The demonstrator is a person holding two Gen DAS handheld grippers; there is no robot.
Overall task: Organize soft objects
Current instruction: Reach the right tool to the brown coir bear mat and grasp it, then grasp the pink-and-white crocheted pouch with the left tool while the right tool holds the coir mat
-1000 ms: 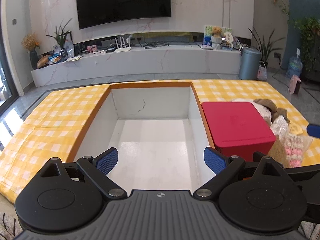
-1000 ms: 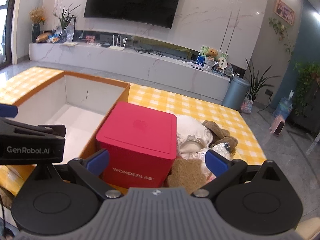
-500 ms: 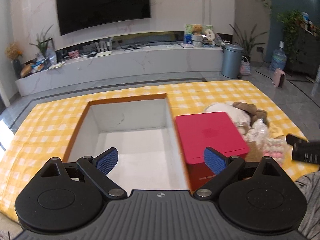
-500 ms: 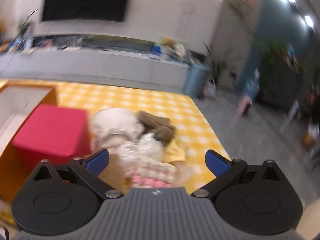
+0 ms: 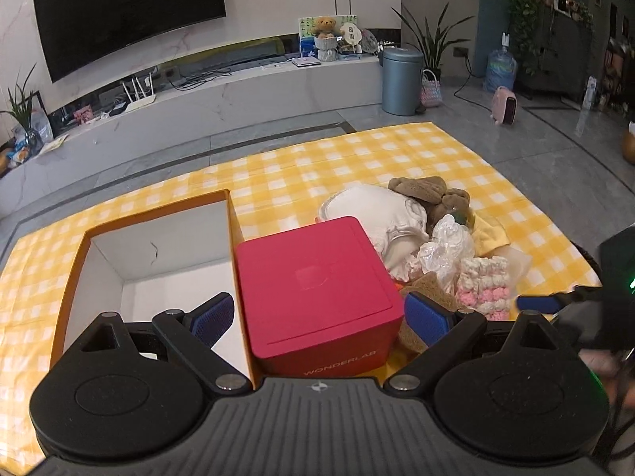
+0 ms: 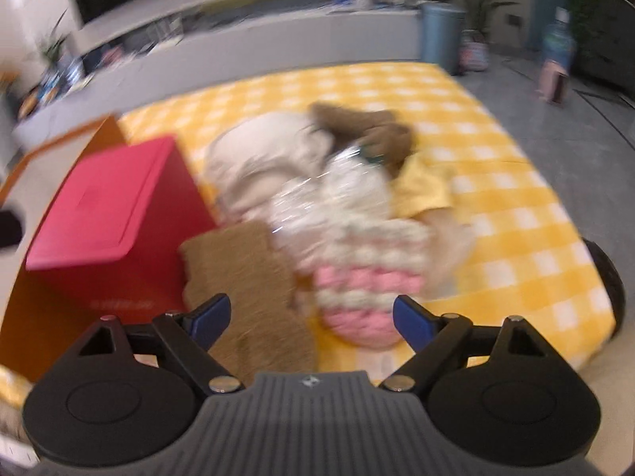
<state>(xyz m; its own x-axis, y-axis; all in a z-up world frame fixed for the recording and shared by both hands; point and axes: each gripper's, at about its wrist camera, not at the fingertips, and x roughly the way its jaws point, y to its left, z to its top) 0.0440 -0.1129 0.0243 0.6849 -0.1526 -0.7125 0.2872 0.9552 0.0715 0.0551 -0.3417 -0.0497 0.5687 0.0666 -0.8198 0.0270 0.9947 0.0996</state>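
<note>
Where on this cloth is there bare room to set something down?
Free: the open box, bare inside, and the checked cloth beyond the red box. Crowded: the soft pile, packed against the red box's right side.

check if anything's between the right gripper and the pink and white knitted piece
Nothing visible blocks it. The right gripper is open, its jaws just closing a little, with the pink and white knitted piece directly ahead. A brown mat lies beside it to the left and crinkly plastic behind it.
</note>
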